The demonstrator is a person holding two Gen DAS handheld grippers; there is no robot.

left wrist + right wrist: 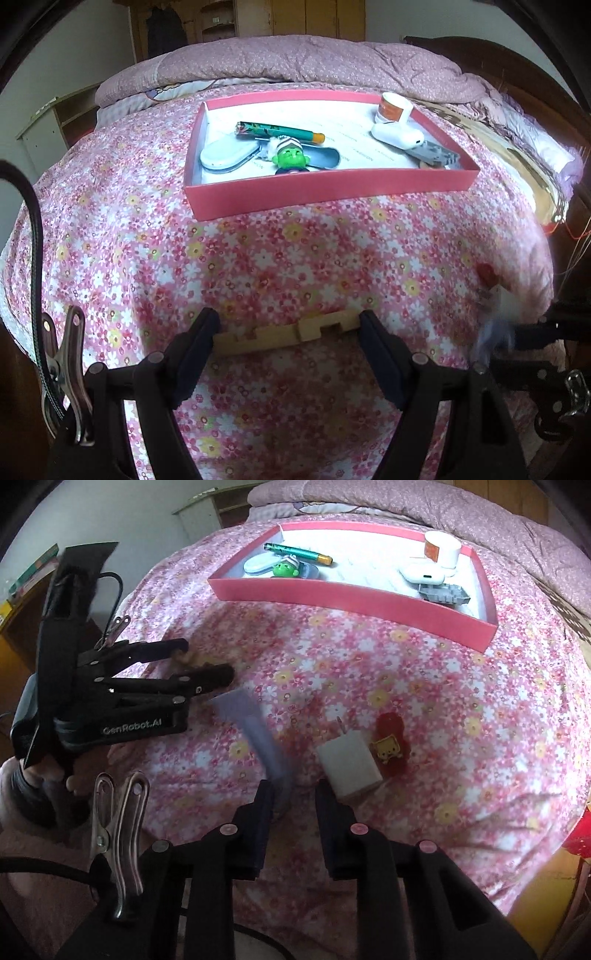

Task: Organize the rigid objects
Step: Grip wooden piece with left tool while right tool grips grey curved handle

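A red tray (325, 190) (354, 598) sits on the flowered bed and holds a green pen (280, 132), a green-headed toy (291, 158), a white cup (395, 107), a white case (397, 136) and a grey piece (439, 155). My left gripper (288, 334) is shut on a notched wooden piece (288, 332), seen end to end between its fingers. It also shows at left in the right wrist view (207, 664). My right gripper (293, 801) has a blurred bluish strip (258, 734) against its left finger. A white block (349, 764) and a red charm (389, 747) lie just ahead.
A folded pink quilt (314, 61) lies behind the tray. A dark wooden bed frame (517, 74) runs on the right. Shelves (22, 587) stand off the bed's left side. Metal clips (70, 369) (118, 845) hang on both grippers.
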